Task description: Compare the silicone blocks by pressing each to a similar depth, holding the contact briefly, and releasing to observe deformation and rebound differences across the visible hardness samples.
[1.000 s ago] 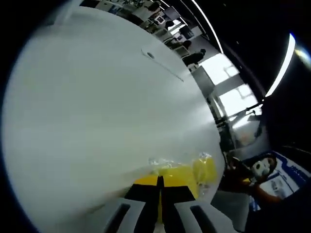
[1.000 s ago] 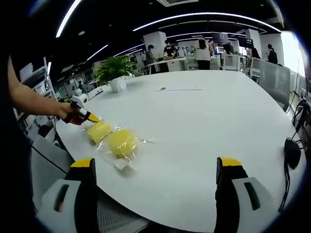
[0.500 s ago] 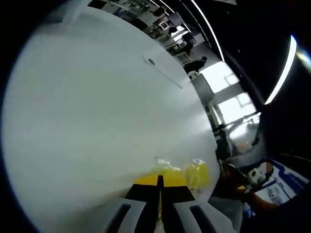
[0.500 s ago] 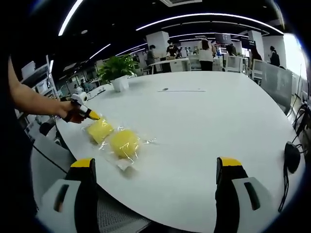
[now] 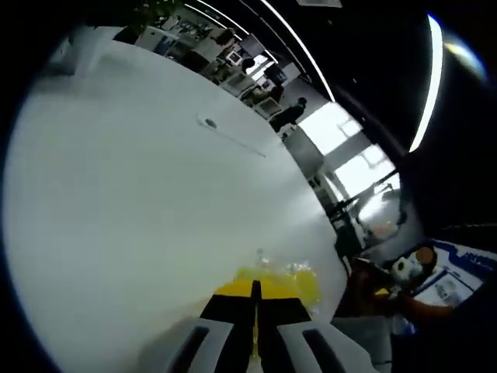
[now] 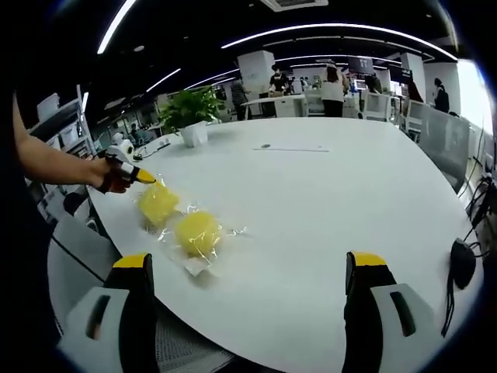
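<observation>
Left gripper [image 5: 255, 299]: jaws closed together, tips at the far silicone block [image 6: 158, 203], left of frame.
Right gripper [image 6: 247, 268]: wide apart, empty.
Near silicone block [image 6: 197, 233]: bagged, likely soft, slippery; press top centre.
Counter [image 6: 326, 194]: white.

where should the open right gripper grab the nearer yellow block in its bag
Grip the nearer yellow block across its rounded body, coming from above with the right gripper. It lies flat on the white table, and the loose clear bag edges would likely slip.
</observation>
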The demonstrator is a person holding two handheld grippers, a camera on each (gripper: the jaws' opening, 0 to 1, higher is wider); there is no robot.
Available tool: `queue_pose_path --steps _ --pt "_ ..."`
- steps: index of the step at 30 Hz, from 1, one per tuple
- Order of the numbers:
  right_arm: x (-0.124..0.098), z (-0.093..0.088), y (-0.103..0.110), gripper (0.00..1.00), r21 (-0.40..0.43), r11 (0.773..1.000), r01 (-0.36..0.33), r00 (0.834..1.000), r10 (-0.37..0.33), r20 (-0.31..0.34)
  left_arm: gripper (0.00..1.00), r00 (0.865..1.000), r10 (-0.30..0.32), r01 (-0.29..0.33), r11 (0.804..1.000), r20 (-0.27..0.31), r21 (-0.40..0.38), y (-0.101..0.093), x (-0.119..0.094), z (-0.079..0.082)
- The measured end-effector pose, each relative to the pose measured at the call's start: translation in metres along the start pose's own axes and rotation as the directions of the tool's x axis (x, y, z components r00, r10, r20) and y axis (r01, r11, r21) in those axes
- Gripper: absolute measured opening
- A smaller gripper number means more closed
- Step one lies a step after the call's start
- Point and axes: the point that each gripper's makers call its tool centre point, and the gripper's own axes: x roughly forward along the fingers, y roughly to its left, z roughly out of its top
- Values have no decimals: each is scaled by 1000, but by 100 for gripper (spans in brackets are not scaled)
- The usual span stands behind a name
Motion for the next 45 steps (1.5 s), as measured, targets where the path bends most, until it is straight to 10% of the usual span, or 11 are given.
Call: queue_pose_path --steps 9,25,45 --pt "5 5 2 96 -3 1000 -18 1000 18 12 0 1000 8 -13 984 28 178 -21 -8 14" --pt "3 9 8 96 -14 1000 -28 999 28 29 0 977 -24 -33 964 210 265 -56 -33 69" --pt "7 26 14 96 -26 999 -44 996 46 79 0 953 -121 -12 901 279 434 -119 -62 106"
